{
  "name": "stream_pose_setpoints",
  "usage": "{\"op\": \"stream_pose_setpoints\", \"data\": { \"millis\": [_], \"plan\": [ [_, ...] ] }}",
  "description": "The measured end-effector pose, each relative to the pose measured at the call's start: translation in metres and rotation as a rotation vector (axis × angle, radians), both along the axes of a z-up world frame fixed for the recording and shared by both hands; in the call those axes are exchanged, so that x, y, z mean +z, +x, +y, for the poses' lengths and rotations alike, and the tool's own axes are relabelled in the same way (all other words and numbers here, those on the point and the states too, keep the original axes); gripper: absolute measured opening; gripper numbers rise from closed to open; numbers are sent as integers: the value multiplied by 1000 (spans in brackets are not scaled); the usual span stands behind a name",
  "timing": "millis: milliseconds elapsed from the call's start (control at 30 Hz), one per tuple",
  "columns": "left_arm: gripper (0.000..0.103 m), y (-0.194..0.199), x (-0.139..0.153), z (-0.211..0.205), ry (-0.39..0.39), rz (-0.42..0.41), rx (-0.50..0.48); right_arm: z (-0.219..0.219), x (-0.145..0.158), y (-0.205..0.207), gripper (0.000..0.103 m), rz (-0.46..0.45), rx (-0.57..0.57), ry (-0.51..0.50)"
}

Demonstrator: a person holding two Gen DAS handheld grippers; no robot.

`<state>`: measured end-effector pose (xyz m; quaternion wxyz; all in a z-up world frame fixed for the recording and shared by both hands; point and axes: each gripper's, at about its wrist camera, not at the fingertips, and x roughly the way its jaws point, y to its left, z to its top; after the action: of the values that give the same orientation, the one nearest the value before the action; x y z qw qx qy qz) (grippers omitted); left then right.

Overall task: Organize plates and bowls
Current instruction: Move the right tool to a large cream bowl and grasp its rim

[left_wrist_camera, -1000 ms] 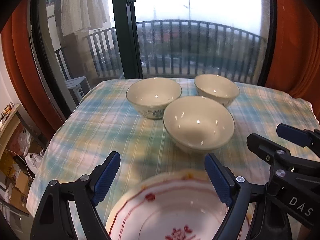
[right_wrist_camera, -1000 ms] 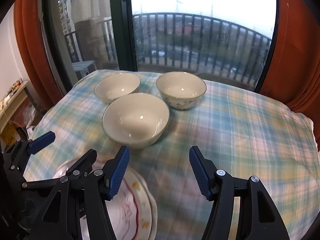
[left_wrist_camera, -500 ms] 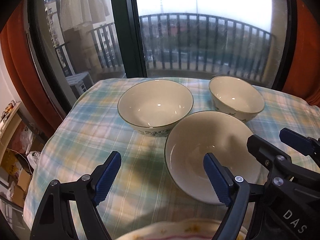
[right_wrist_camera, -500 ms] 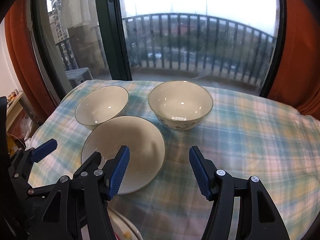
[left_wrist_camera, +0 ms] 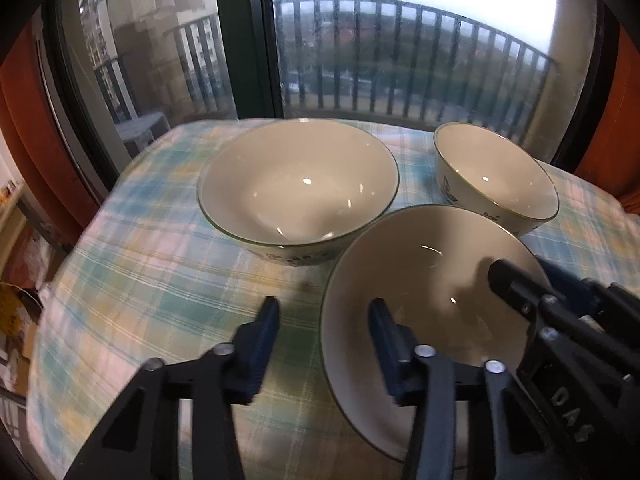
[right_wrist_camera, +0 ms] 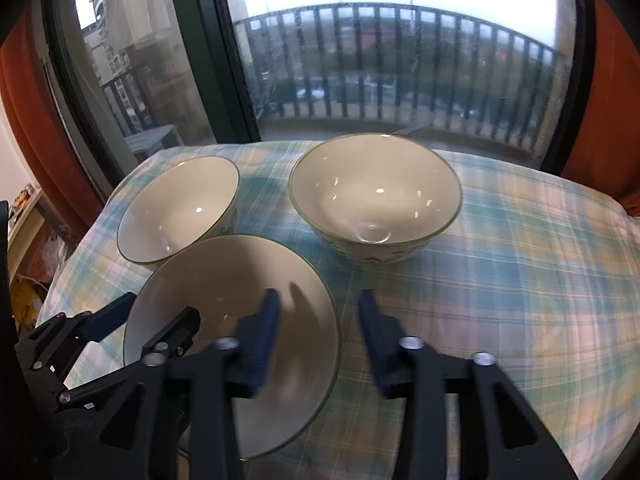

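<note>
Left wrist view, left to right. Left tongs [left_wrist_camera: 323, 312] spread, nothing between the pads. The left pad sits over the plaid cloth [left_wrist_camera: 152, 280] of the worktop; the right pad [left_wrist_camera: 382, 320] sits over the inside of the near bowl [left_wrist_camera: 432, 280], so the pair straddles that bowl's left rim. Cannot tell if either pad touches the rim.

Ahead of the left tongs: the wide bowl [left_wrist_camera: 298, 184], upright, green-edged rim, leaf print low on its outer wall. Its near side is just beside the near bowl's far rim; contact cannot be judged. Ahead and to the right: the small bowl [left_wrist_camera: 496, 178], upright, just beside the near bowl's far-right rim.

At the right edge of this view the right tongs [left_wrist_camera: 532, 280] reach over the right side of the near bowl.

Right wrist view, left to right. Left tongs [right_wrist_camera: 156, 316] at the lower left, over the near bowl [right_wrist_camera: 224, 276]. Wide bowl [right_wrist_camera: 180, 208] ahead to the left. Right tongs [right_wrist_camera: 318, 308] spread, holding nothing: left pad over the near bowl's interior, right pad over the cloth, straddling its right rim. Small bowl [right_wrist_camera: 376, 188] directly ahead of the right tongs, apart from the near bowl.

Beyond the worktop: balcony railing [right_wrist_camera: 400, 60] through the window, orange curtain [right_wrist_camera: 600, 100] at the right.
</note>
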<state>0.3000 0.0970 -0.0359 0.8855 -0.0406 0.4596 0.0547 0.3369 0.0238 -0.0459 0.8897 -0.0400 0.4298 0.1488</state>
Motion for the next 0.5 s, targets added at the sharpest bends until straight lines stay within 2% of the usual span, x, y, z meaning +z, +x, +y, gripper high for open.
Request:
{"op": "stream_pose_setpoints", "data": {
  "millis": [67,267,500],
  "plan": [
    [34,3,-3,2,-31,17,8,1,-3,1,26,-1,0,-8],
    [23,4,-2,-5,-33,27,-38,-3,-3,1,19,-9,-3,-13],
    [23,-3,1,-9,-13,18,-65,-3,0,-5,17,-8,20,-20]
  ]
}}
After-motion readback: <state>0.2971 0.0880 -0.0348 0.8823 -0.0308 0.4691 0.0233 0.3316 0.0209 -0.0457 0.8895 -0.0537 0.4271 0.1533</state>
